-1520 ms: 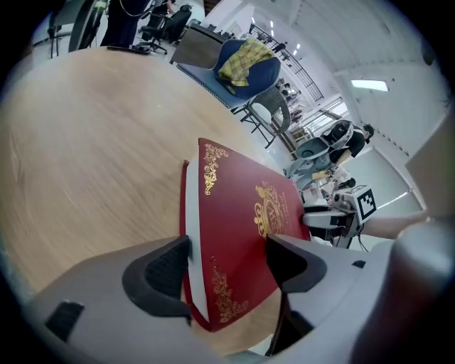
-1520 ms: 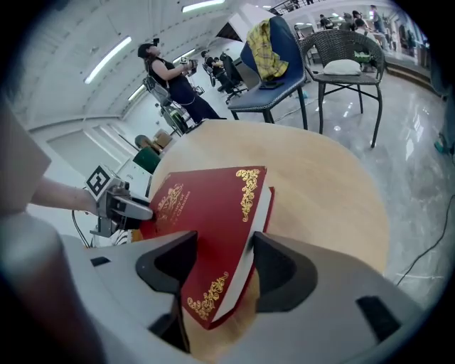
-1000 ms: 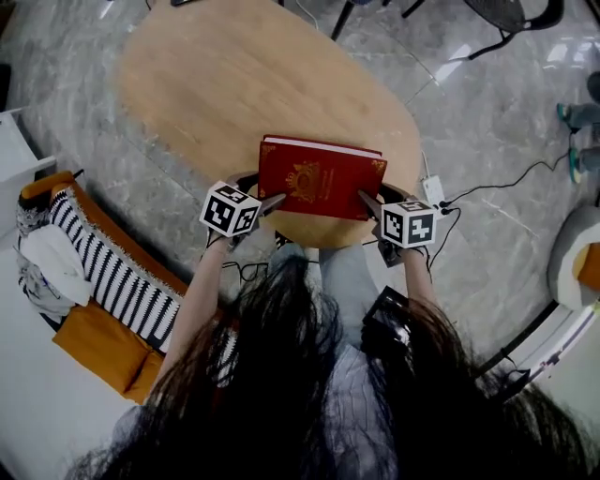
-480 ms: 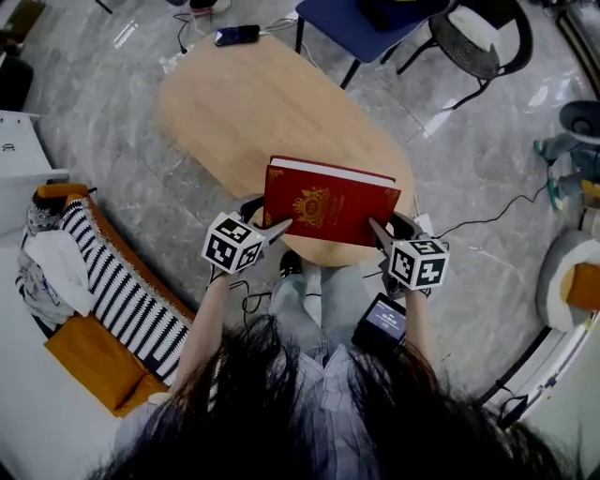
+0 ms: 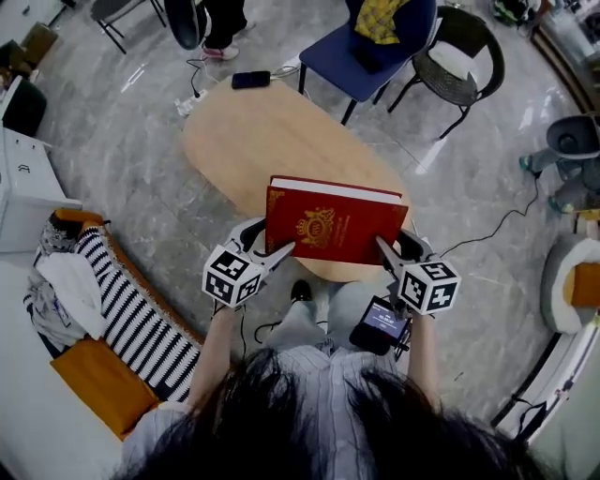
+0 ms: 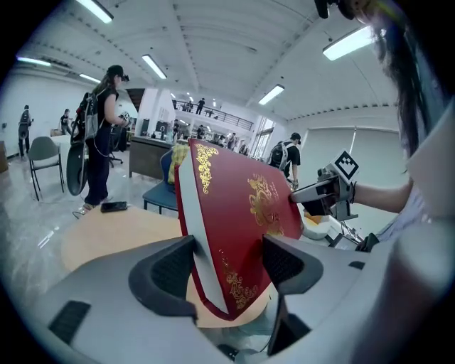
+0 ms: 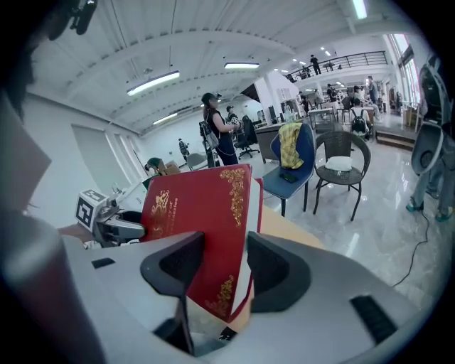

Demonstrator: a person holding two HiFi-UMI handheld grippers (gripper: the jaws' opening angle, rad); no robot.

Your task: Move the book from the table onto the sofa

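A thick red book (image 5: 333, 225) with gold ornament is held in the air above the near end of the oval wooden table (image 5: 253, 131). My left gripper (image 5: 281, 251) is shut on its left near corner, and my right gripper (image 5: 384, 248) is shut on its right near corner. In the left gripper view the book (image 6: 234, 206) stands tilted between the pads of the left gripper (image 6: 227, 259). The right gripper view shows the book (image 7: 199, 213) clamped in the right gripper (image 7: 226, 263). The sofa (image 5: 28, 412) lies at the lower left, with a striped cushion (image 5: 131, 314) on it.
A phone (image 5: 250, 80) lies at the table's far end. A blue chair (image 5: 375, 47) and a black wicker chair (image 5: 459, 61) stand beyond the table, and a person (image 5: 211, 23) stands at the top. An orange cushion (image 5: 94, 384) lies on the sofa. A cable (image 5: 497, 220) runs across the floor.
Both grippers have risen with the book, which has left the tabletop and now hangs above it. The head view takes in more of the room.
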